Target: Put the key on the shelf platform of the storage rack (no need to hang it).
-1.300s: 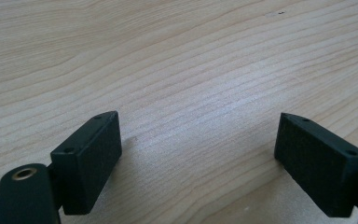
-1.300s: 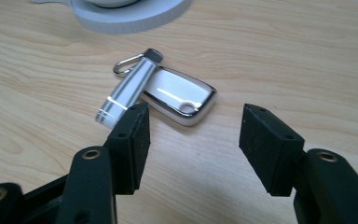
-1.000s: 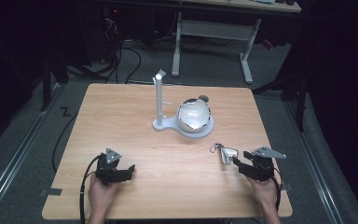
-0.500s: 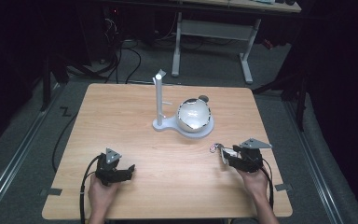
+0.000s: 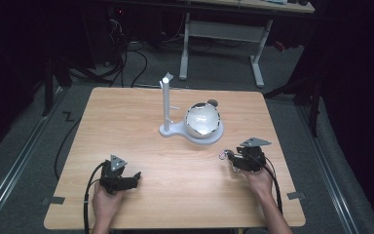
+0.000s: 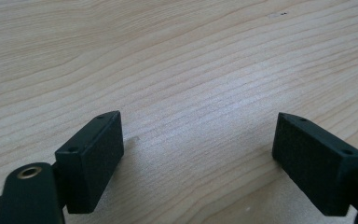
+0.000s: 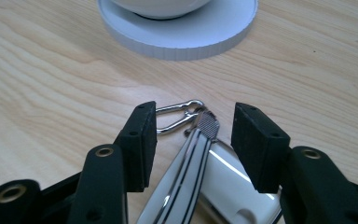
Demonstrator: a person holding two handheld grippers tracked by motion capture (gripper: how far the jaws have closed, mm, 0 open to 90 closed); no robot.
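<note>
Keychain tool (image 7: 186, 172) with its carabiner clip (image 7: 177, 114) is lying between our right gripper's (image 7: 193, 140) parted jaws, apparently lined up for a grab, while we are resting our left gripper (image 6: 198, 154) wide apart over bare table (image 6: 177, 56).

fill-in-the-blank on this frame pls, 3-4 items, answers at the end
1. The left claw has its jaws spread wide over bare ____.
2. Between the right claw's jaws lies a white tool with a metal ____ at its tip.
3. The shiny bowl sits on the round ____ of the white stand.
4. The stand's upright post rises to the ____ of the bowl in the high view.

Answers: wood; clip; base; left
</note>
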